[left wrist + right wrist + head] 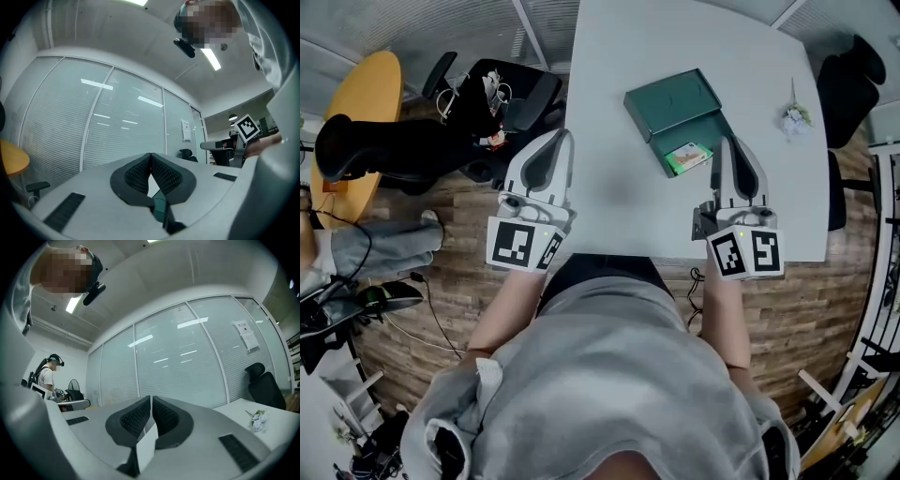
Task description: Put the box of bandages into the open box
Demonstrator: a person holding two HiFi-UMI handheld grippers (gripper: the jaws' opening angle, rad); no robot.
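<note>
A dark green open box [675, 105] lies on the white table [609, 187], with its lid swung to the far left. A small green-and-white box of bandages [687, 157] rests in its tray part. My right gripper [732, 141] is shut and holds nothing; its tips sit just right of the bandage box, over the tray's near edge. In the right gripper view its jaws [151, 398] meet, pointing up at glass walls. My left gripper [561, 134] lies at the table's left edge. It too is shut and holds nothing [150, 154].
A small sprig of flowers [794, 116] lies at the table's right edge. Black office chairs stand at the far right [853, 70] and left [502, 94]. A round yellow table [366, 103] and a seated person's legs [375, 248] are at the left.
</note>
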